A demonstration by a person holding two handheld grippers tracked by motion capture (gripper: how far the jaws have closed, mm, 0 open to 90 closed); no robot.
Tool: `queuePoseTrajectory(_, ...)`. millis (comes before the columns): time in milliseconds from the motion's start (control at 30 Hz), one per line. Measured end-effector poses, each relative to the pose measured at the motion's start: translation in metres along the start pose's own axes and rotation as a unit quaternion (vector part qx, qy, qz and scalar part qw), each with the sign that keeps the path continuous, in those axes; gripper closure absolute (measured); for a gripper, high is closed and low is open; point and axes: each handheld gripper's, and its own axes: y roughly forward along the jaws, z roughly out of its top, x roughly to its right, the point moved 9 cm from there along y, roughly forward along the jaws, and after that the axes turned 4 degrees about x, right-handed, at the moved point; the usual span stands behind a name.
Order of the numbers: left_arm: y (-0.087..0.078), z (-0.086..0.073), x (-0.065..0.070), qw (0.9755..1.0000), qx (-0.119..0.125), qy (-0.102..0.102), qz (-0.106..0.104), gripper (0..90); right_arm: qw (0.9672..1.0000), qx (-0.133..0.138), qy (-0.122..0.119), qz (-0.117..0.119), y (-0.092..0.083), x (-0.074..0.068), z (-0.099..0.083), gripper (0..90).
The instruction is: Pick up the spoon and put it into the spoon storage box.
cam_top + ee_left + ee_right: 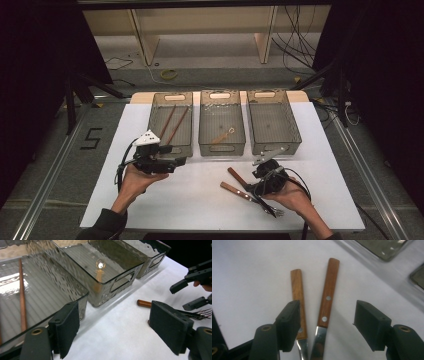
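Two wooden-handled steel utensils point(325, 307) lie side by side on the white table point(200, 200), near right; the right gripper point(325, 327) hangs over them, jaws parted, one handle between, pads apart from it. The left gripper point(113, 332) stands wide and bare near the left clear plastic bin point(170, 125).

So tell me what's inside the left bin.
The left bin holds two brown chopsticks, lying side by side. The left gripper covers its near edge, so anything there is hidden.

Three clear bins point(222, 129) stand in a row on the white tabletop point(200, 195), beyond the fingers. The leftmost holds two brown sticks point(172, 124); the middle one holds a small wooden spoon point(223, 135).
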Motion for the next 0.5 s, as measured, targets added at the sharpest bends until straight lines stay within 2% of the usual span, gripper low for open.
queuePoseTrajectory(233,-0.003,-0.015,0.0,1.0,-0.001,-0.001,0.006,23.3,0.9998,-0.021,0.007,-0.005,0.009,0.006,0.001,41.7)
queuePoseTrajectory(500,-0.007,-0.024,0.002,0.9998,0.015,-0.009,0.01,23.2,0.9992,-0.04,0.007,-0.003,0.018,0.007,0.002,42.6)
